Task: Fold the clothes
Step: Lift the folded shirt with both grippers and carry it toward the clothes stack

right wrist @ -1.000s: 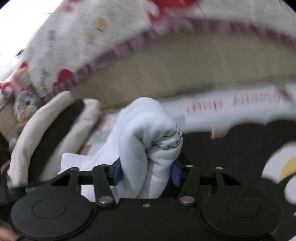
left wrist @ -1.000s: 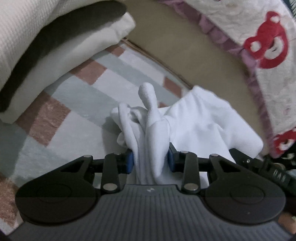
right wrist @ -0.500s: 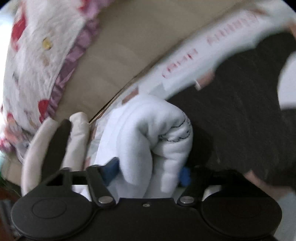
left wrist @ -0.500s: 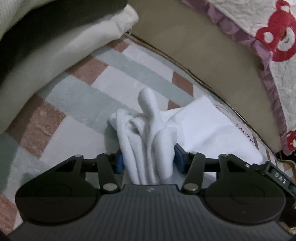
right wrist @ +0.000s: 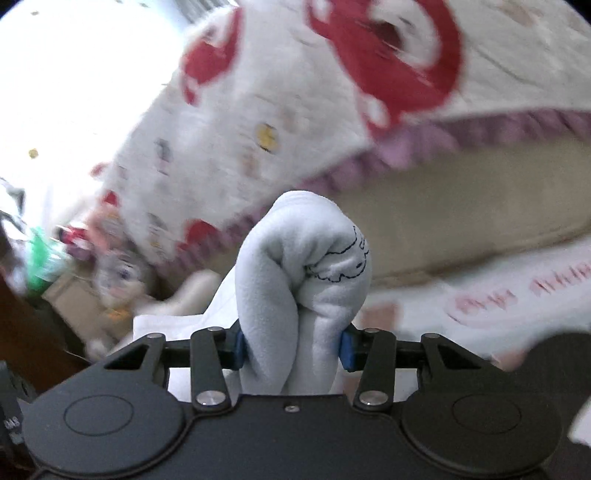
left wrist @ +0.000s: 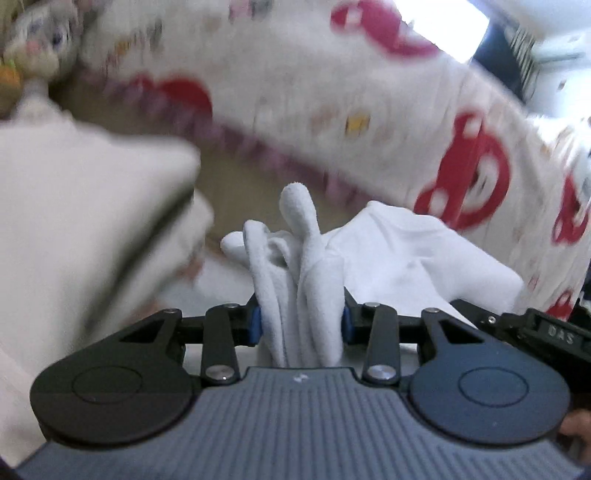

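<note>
I am holding a white garment (left wrist: 399, 254) bunched between both grippers; the left gripper (left wrist: 300, 325) and right gripper (right wrist: 291, 345) have just been closing, clamping its folds, quilt (right wrist: 280, 122) far behind.

white quilt (right wrist: 280, 122) with red bears (purple frill) drapes a beige bed side (right wrist: 461, 206); perhaps a bright window (left wrist: 443, 26) behind

Motion blur smears the bear-print quilt (left wrist: 332, 92) and plush toy (right wrist: 118, 273).
</note>
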Available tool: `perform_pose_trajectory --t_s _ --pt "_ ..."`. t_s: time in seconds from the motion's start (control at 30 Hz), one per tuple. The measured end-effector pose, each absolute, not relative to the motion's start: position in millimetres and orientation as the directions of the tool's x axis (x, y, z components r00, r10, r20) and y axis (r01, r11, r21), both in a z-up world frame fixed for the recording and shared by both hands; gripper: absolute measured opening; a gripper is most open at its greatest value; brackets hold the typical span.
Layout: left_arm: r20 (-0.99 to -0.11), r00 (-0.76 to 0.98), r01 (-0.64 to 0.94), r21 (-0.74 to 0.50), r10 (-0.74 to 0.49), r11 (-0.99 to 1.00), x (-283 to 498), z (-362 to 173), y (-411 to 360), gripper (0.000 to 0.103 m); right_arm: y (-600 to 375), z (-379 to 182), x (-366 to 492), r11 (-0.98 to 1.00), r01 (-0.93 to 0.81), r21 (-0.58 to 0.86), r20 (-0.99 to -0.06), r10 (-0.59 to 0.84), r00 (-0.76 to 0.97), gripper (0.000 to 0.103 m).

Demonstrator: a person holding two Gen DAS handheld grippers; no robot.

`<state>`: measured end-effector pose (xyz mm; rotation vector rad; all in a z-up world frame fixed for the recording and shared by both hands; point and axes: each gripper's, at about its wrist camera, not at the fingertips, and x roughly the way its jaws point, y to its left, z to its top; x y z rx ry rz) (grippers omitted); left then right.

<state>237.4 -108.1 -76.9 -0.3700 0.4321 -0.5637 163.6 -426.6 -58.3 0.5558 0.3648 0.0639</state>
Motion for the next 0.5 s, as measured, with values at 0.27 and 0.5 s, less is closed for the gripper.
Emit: perform_pose_trajectory --t_s 0.27,0.5 --pt "-0.211 0.900 0.225 -0.525 -0.381 0.821 253.6 -27.2 -0.1 0.037 -334.9 22.5 262.2 0.864 -0.264 0.428 -0.288 0.407 0.867 0.051" --pt "-0.227 0.937 0.086 -0.588 -0.266 0.804 295.6 -41.9 69.9 0.037 -245.1 48.0 371.5 0.803 -0.493 0.334 -0.385 0.594 0.707 0.052"
